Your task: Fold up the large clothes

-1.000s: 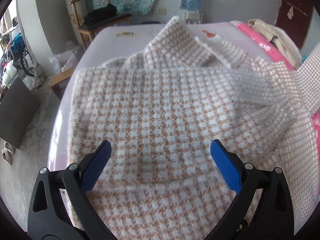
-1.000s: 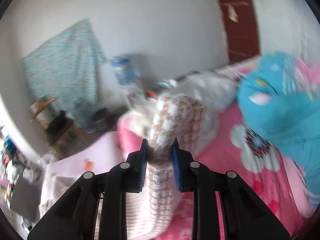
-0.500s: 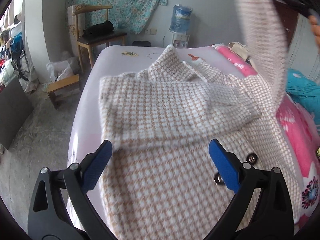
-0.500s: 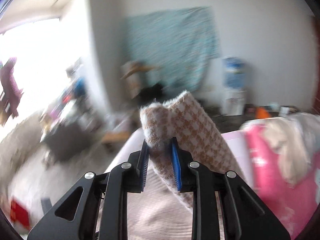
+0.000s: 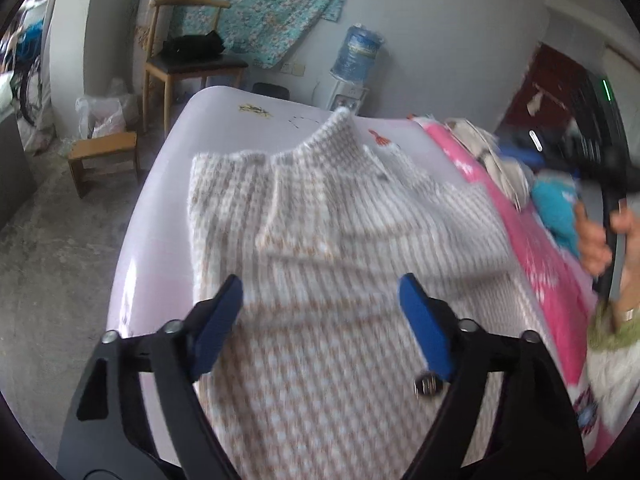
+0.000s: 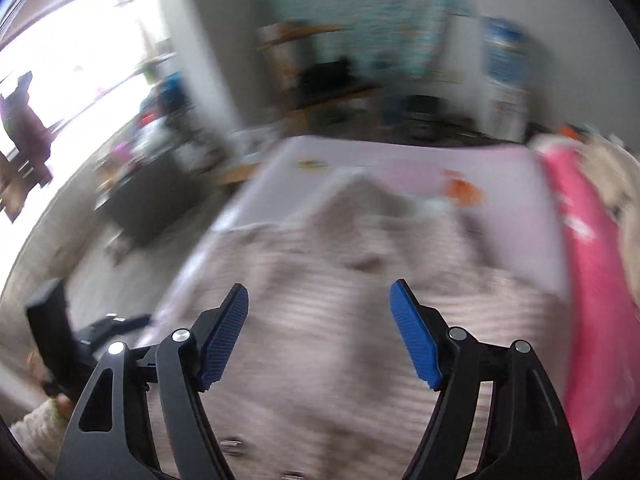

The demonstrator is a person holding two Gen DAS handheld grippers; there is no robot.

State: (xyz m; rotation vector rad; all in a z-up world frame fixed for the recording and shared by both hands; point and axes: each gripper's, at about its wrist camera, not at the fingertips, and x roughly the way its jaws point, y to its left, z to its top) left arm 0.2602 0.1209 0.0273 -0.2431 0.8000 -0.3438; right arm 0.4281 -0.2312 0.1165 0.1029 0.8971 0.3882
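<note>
A tan and white houndstooth knit cardigan (image 5: 320, 248) lies spread on the pale pink bed, collar at the far end, with both sleeves folded across its chest. My left gripper (image 5: 320, 320) is open and empty above its lower half, near a dark button (image 5: 426, 384). My right gripper (image 6: 318, 332) is open and empty above the same cardigan (image 6: 340, 300), in a blurred view. The left gripper's body (image 6: 60, 344) shows at the right wrist view's lower left.
A pink flowered quilt (image 5: 548, 264) with a pile of clothes (image 5: 492, 160) and a blue item (image 5: 560, 208) lies on the bed's right side. A wooden chair (image 5: 188, 68), a low stool (image 5: 104, 156) and a water dispenser (image 5: 356, 68) stand beyond the bed. Concrete floor is at left.
My right gripper carried the sleeve across the cardigan, opened and let it go. The sleeve now lies on the chest. Both views pulled back.
</note>
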